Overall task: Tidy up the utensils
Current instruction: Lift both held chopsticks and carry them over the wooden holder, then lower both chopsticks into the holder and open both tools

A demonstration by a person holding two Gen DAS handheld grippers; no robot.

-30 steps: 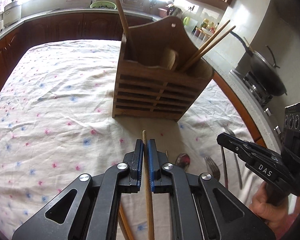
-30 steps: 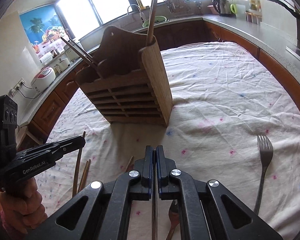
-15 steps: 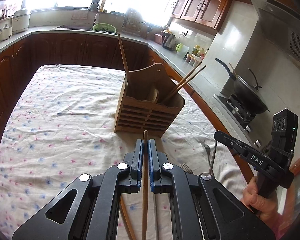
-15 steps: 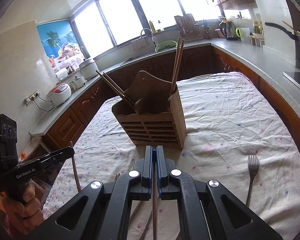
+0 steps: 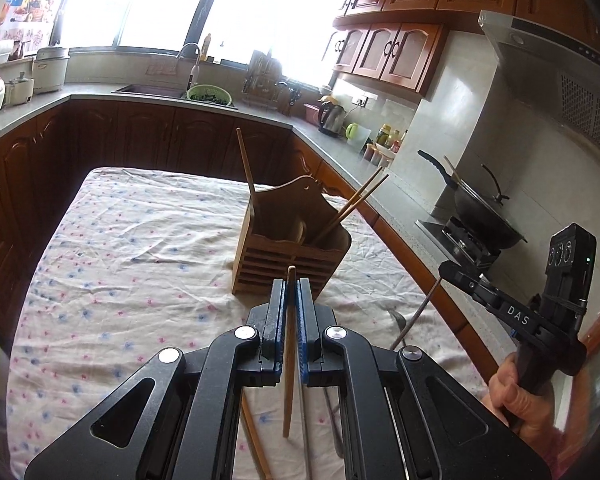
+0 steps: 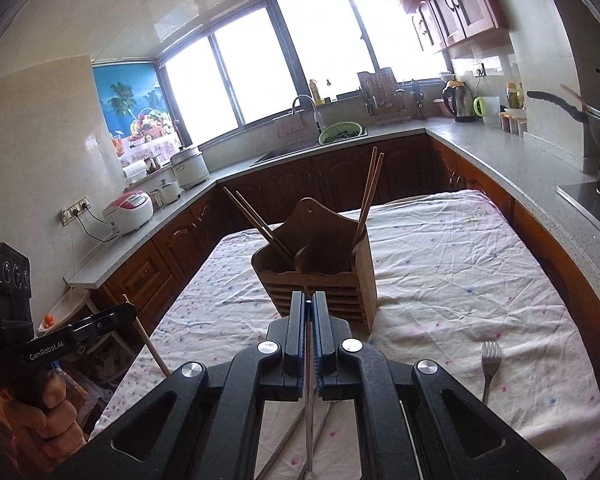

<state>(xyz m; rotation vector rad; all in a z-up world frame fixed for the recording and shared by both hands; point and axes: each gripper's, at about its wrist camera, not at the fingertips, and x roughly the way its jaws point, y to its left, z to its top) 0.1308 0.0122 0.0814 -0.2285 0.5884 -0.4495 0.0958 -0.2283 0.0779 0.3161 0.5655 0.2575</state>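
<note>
A wooden utensil holder (image 5: 288,256) stands mid-table with chopsticks sticking out; it also shows in the right wrist view (image 6: 320,276). My left gripper (image 5: 289,292) is shut on a wooden chopstick (image 5: 289,360), held well above the cloth short of the holder. My right gripper (image 6: 309,308) is shut on a thin metal utensil handle (image 6: 309,400), also raised; its head is hidden. The right gripper shows in the left wrist view (image 5: 460,276), the left gripper in the right wrist view (image 6: 120,314).
A fork (image 6: 490,364) lies on the flowered cloth (image 5: 140,260) at the right. More chopsticks and metal utensils (image 6: 288,448) lie below the grippers. Counters, a sink and a stove with a wok (image 5: 484,216) surround the table.
Both grippers have risen and pulled back from the holder, carrying the chopstick and the metal utensil up off the cloth. The holder looks smaller and farther now.
</note>
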